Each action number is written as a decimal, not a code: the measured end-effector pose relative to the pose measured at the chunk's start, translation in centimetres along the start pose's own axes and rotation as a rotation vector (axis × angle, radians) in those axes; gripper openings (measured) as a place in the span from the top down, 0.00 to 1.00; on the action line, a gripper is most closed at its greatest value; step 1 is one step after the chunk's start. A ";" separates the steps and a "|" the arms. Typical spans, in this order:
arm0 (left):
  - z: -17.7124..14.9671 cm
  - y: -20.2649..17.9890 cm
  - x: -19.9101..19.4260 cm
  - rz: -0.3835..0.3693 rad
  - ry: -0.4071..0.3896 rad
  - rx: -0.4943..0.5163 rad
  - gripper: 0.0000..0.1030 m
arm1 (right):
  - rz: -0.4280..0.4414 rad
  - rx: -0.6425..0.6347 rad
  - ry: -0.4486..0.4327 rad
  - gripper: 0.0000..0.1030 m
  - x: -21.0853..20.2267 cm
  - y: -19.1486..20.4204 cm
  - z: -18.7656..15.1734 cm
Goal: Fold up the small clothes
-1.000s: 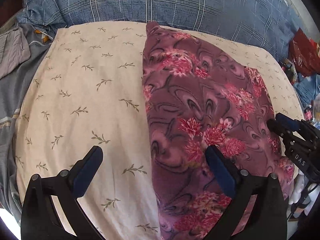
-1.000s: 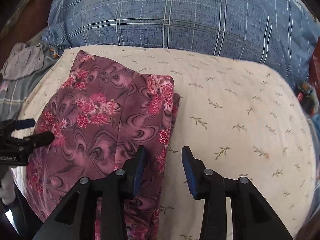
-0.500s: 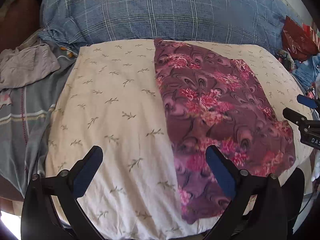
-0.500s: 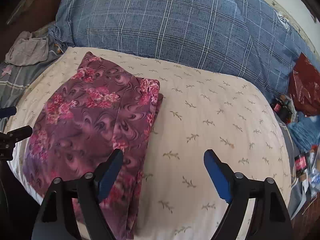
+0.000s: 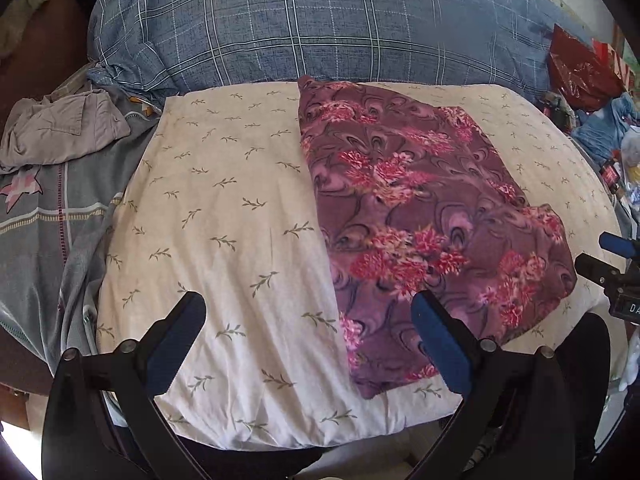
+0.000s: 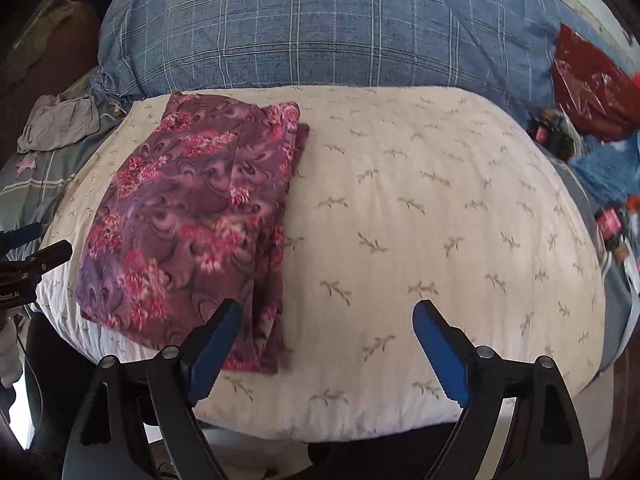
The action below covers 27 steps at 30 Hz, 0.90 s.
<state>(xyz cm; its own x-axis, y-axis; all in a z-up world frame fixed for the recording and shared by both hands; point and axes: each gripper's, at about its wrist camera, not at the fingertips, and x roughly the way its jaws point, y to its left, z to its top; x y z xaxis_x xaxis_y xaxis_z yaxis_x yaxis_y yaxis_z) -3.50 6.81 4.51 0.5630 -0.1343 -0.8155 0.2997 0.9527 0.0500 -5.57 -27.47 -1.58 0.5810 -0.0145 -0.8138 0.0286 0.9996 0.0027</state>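
A purple garment with pink flowers [image 5: 420, 216] lies folded flat on a cream leaf-print cushion [image 5: 224, 220]. In the right wrist view the garment [image 6: 192, 224] lies on the left part of the cushion [image 6: 420, 220]. My left gripper [image 5: 308, 332] is open and empty, held back above the cushion's near edge. My right gripper [image 6: 328, 340] is open and empty, also back from the garment. The right gripper's tip shows at the right edge of the left wrist view [image 5: 608, 260]; the left gripper's tip shows at the left edge of the right wrist view [image 6: 36, 256].
A large blue plaid pillow [image 5: 312, 24] lies behind the cushion. A grey garment [image 5: 60, 128] lies on a grey bedspread [image 5: 44, 220] at the left. A red bag [image 6: 592, 84] and small clutter [image 6: 612, 224] lie at the right.
Both grippers have pulled back and up from the garment. The right gripper's jaws have opened wide from a narrow gap. The garment lies still.
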 end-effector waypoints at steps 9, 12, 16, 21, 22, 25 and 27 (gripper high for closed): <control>-1.4 -0.7 -0.6 -0.026 -0.002 0.009 0.00 | -0.057 -0.027 0.004 0.13 -0.8 0.4 -1.4; -1.8 -1.3 -0.8 -0.030 0.002 0.029 0.00 | -0.066 -0.046 0.006 0.13 -0.9 0.8 -1.4; -2.2 -1.9 -1.0 -0.046 0.014 0.029 0.00 | -0.068 -0.064 -0.004 0.13 -1.3 1.1 -1.3; -2.6 -2.6 -1.2 -0.069 0.028 0.036 0.00 | -0.085 -0.085 -0.017 0.13 -1.7 1.4 -1.1; -2.8 -2.9 -1.3 -0.080 0.028 0.045 0.00 | -0.083 -0.085 -0.017 0.13 -1.8 1.4 -1.1; -3.0 -3.7 -1.6 -0.092 0.020 0.070 0.00 | -0.086 -0.089 -0.013 0.13 -1.8 1.3 -1.0; -3.1 -4.1 -1.8 -0.102 0.016 0.085 0.00 | -0.095 -0.095 -0.014 0.13 -1.8 1.3 -1.1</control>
<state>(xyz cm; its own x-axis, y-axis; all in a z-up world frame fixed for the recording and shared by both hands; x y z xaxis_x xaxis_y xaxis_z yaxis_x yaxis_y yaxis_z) -8.16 3.98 3.94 0.5139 -0.2245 -0.8279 0.4192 0.9078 0.0140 -7.45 -26.17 -0.70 0.5904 -0.1087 -0.7997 0.0069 0.9915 -0.1297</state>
